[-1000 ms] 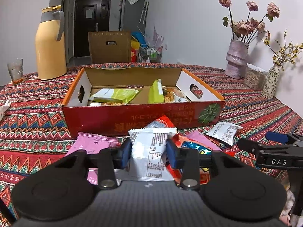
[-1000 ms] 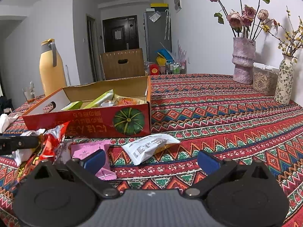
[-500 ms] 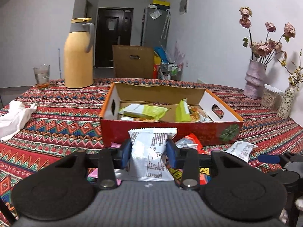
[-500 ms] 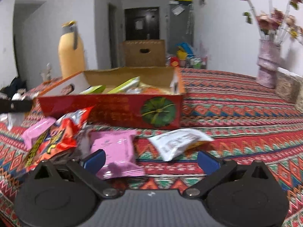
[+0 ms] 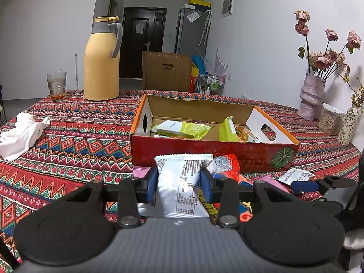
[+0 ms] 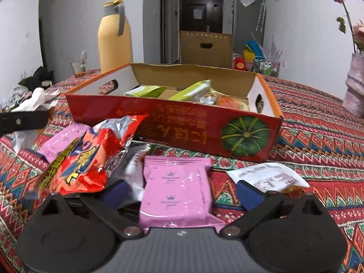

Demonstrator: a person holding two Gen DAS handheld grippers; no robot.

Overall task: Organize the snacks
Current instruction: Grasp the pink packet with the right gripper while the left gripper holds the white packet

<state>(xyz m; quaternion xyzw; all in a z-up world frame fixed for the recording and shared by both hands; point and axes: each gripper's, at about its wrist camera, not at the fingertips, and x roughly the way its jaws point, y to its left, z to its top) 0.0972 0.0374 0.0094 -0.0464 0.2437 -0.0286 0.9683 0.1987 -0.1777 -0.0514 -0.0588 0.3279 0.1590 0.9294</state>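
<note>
A home dining area, patterned tablecloth [image 5: 86, 136], yellow thermos jug [image 5: 101, 61], dried-flower vase [image 5: 310, 95], fridge [image 5: 191, 31], front door [image 5: 142, 41]

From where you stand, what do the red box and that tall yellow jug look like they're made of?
The red box looks like printed cardboard: a matte red outside with a pumpkin picture, plain brown inside, folded flaps and cut-out handle holes. The yellow jug seems to be smooth plastic with a soft sheen and a grey handle, though painted metal can't be ruled out.

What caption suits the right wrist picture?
Open right hand-held gripper straddles a pink snack packet before the red snack box.
</note>
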